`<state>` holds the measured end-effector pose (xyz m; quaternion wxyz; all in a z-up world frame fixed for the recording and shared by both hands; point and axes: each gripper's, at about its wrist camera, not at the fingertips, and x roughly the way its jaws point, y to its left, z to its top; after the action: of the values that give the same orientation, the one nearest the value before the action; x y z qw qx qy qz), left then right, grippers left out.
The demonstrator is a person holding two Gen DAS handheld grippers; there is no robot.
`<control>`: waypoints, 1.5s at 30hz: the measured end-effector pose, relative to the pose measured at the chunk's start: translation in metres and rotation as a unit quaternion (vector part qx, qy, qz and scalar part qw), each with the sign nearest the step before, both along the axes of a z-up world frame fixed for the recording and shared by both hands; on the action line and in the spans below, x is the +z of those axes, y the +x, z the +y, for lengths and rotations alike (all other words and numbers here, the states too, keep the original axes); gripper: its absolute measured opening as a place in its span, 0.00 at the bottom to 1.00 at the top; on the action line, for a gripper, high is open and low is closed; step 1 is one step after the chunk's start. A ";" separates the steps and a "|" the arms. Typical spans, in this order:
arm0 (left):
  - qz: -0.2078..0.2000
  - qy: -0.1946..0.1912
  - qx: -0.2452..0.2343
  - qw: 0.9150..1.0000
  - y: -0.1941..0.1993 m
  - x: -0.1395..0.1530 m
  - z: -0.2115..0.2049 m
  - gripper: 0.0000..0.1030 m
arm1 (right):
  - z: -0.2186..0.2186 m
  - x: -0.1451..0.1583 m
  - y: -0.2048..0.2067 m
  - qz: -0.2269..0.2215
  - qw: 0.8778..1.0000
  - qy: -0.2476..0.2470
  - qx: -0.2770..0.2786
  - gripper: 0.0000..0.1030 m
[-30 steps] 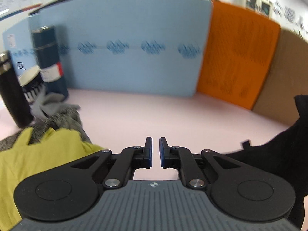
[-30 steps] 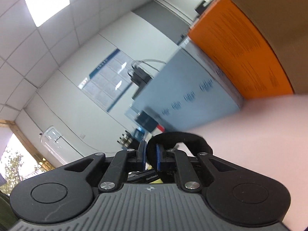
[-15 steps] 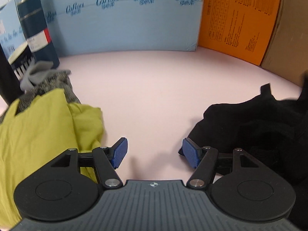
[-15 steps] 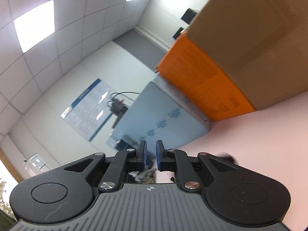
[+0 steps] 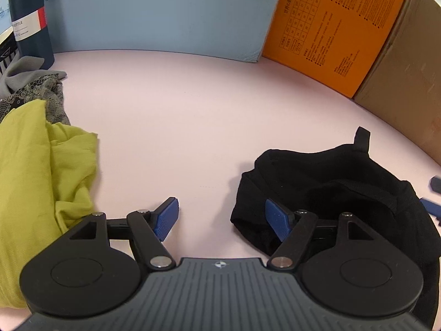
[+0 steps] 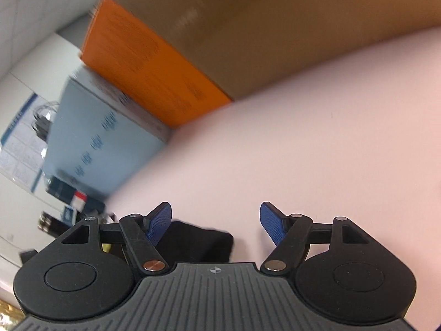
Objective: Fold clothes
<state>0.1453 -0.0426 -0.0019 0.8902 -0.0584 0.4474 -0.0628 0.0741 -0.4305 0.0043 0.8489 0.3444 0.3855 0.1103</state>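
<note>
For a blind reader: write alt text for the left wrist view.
The open left tool hovers over a pink table, between a yellow garment on its left and a crumpled black garment on its right. Blue, orange and brown boxes line the back.

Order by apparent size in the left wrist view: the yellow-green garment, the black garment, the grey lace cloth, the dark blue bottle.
1-2. Yellow-green garment and black garment: similar, both cropped, unranked.
3-4. Grey lace cloth and dark blue bottle: both partly cut off, farther away, too close to rank.
</note>
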 end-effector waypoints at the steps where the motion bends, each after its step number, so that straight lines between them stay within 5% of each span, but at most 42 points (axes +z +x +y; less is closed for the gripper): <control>1: -0.001 0.003 -0.001 1.000 0.000 0.000 -0.002 0.64 | 0.008 -0.003 0.003 0.003 1.000 -0.017 0.016 0.68; 5: -0.005 0.012 -0.005 1.000 -0.001 0.001 -0.010 0.53 | 0.046 -0.003 0.004 -0.022 0.989 -0.106 0.104 0.61; 6: -0.006 0.013 -0.006 1.000 -0.002 0.002 -0.012 0.45 | 0.054 -0.002 0.002 -0.028 0.985 -0.117 0.124 0.53; 8: -0.010 0.015 -0.008 1.000 -0.004 0.003 -0.015 0.28 | 0.067 0.000 -0.004 -0.037 0.979 -0.126 0.158 0.14; 10: -0.022 0.023 -0.007 0.999 -0.009 0.008 -0.016 0.11 | 0.074 0.003 -0.011 -0.050 0.975 -0.133 0.170 0.12; 18: -0.099 0.030 0.033 0.994 -0.032 0.049 -0.002 0.04 | 0.043 0.052 -0.055 -0.129 0.967 -0.201 0.088 0.11; 21: -0.115 0.021 0.030 0.993 -0.033 0.062 0.005 0.06 | 0.024 0.070 -0.071 -0.152 0.960 -0.232 0.043 0.11; 25: -0.107 0.013 0.005 0.994 -0.030 0.058 0.003 0.51 | -0.002 0.094 -0.092 -0.182 0.945 -0.273 -0.016 0.10; 30: -0.084 0.006 -0.025 0.996 -0.015 0.046 -0.011 0.51 | -0.031 0.120 -0.115 -0.212 0.922 -0.315 -0.080 0.10; 35: -0.104 0.023 -0.054 0.993 0.029 0.074 -0.025 0.51 | -0.028 0.105 -0.098 -0.183 0.933 -0.305 -0.048 0.11; 39: -0.128 0.038 -0.058 0.989 0.059 0.104 -0.026 0.56 | -0.026 0.092 -0.085 -0.160 0.941 -0.296 -0.021 0.46; 42: -0.118 0.062 -0.078 0.988 0.070 0.100 -0.030 0.68 | -0.024 0.083 -0.074 -0.142 0.947 -0.290 -0.002 0.45; 45: -0.109 0.086 -0.098 0.985 0.081 0.096 -0.034 0.68 | -0.026 0.066 -0.056 -0.114 0.957 -0.266 0.014 0.45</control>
<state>0.2265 -0.0763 0.0936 0.9247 0.0698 0.3553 -0.1174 0.0183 -0.4563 0.0703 0.9465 0.0853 0.3065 0.0545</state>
